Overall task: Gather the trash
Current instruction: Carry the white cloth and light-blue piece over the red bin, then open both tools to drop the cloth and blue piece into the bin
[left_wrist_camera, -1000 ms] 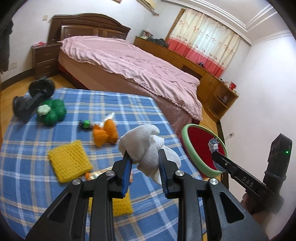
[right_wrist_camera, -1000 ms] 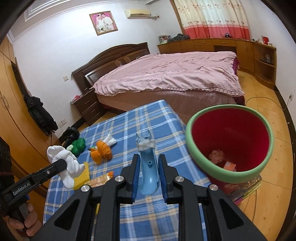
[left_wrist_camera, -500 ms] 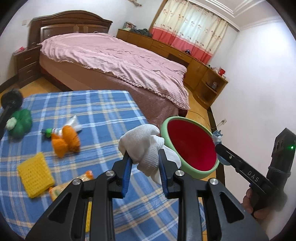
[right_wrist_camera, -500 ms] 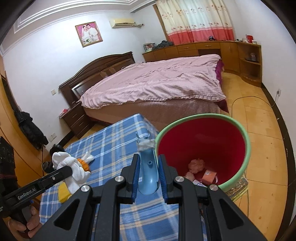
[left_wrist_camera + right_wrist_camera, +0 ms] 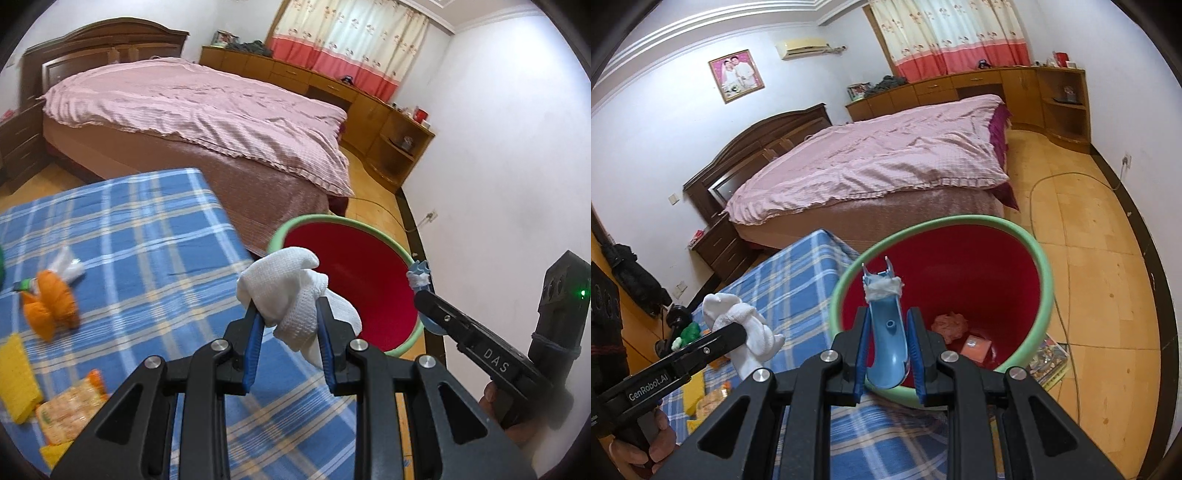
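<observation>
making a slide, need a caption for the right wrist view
Right claw carries a blue plastic piece over the red bin.

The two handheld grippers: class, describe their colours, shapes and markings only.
Both the left gripper and the right gripper have black angular linkage arms with silver rivets and blue finger pads. Seen side-on, one carries white lettering "GenRobot.AI", the other "DAS" plus a green light.

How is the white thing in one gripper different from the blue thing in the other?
The white cloth is soft and crumpled; the blue piece is hard, smooth plastic. The cloth bulges out past the left gripper; the blue piece stands slim and upright in the right gripper. Both are gripped near the red bin.
</observation>
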Demonstrator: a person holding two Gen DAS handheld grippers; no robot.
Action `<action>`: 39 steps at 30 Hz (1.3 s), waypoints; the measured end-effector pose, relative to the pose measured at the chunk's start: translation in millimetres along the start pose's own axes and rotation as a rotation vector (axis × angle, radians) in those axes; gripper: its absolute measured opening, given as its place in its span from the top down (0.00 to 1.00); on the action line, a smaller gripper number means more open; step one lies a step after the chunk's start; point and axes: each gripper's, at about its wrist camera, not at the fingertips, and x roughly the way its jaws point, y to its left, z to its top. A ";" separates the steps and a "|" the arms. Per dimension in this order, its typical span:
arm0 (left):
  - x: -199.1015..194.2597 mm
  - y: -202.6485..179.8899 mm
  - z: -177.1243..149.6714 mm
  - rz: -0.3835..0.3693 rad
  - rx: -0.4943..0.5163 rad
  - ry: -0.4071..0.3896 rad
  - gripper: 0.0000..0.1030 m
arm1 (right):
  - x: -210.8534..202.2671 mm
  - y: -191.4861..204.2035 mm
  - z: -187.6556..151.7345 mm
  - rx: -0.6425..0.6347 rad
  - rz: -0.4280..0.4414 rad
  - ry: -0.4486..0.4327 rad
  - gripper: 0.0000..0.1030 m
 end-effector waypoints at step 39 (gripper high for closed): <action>46.4 -19.3 -6.2 0.021 0.042 0.047 0.53 | 32.9 -53.5 -7.9 0.131 -0.058 0.054 0.52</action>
